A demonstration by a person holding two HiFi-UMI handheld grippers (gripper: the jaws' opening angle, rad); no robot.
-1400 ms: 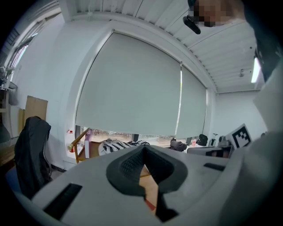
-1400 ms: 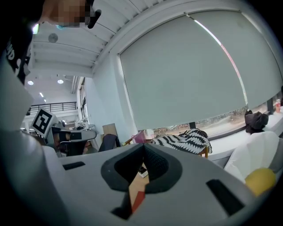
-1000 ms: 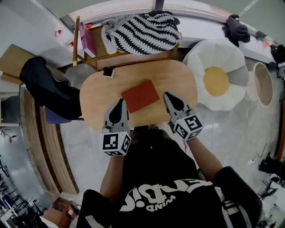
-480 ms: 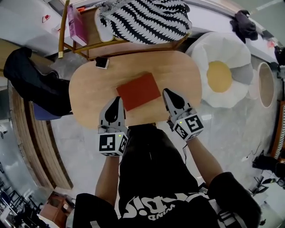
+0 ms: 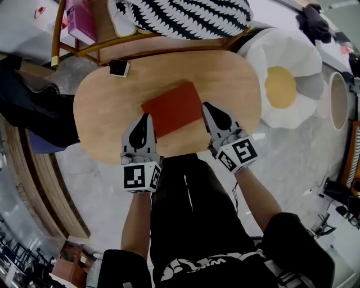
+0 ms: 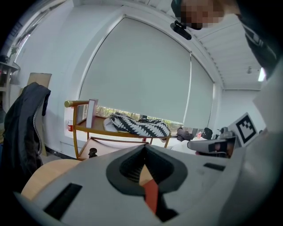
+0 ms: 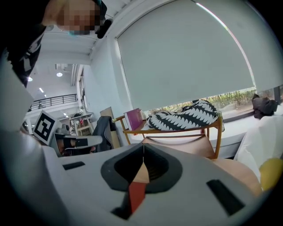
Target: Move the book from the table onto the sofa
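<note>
Jaws are pressed together and empty on both my left gripper (image 5: 146, 119) and right gripper (image 5: 207, 108); the flat red rectangular book (image 5: 171, 108) lies between the two tips on the oval pale wooden table (image 5: 95, 118); I should part the jaws first, then pinch opposite edges squarely and lift level; its cover shows no readable title.

You are in a cosy sitting-room corner. A wooden table (image 5: 101, 112) with round ends is right in front of you. On its far side, a wooden sofa (image 5: 104, 31) holds a black-and-white striped cushion (image 5: 185, 14). A big fried-egg cushion (image 5: 281, 84) lies on the floor to the right. A wide window blind (image 6: 137, 75) hangs behind the sofa.
</note>
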